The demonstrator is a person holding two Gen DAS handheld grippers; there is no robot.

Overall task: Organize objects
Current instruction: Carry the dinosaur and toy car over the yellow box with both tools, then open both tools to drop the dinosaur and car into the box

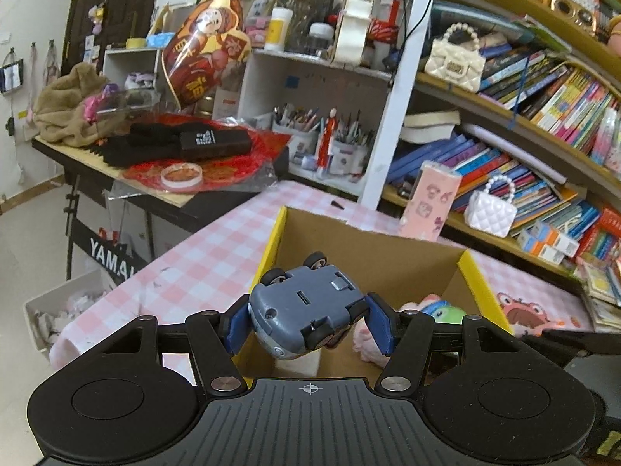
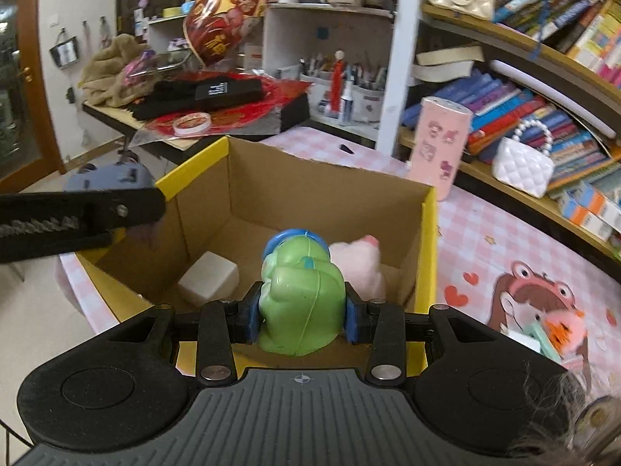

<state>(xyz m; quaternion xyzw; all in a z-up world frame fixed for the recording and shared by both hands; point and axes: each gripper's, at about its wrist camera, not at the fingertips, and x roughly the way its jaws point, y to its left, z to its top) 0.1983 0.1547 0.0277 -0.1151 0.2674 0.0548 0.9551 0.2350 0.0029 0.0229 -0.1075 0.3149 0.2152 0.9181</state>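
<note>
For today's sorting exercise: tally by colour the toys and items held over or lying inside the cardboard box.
Grey-blue: 1, toy car in the left gripper
Green: 1, frog toy in the right gripper
Pink: 1, plush in the cardboard box
White: 1, block in the box
Total: 4

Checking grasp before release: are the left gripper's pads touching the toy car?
Touching. The left wrist view shows both blue pads pressed against the sides of the grey toy car, no gap on either side, held above the cardboard box.
</note>
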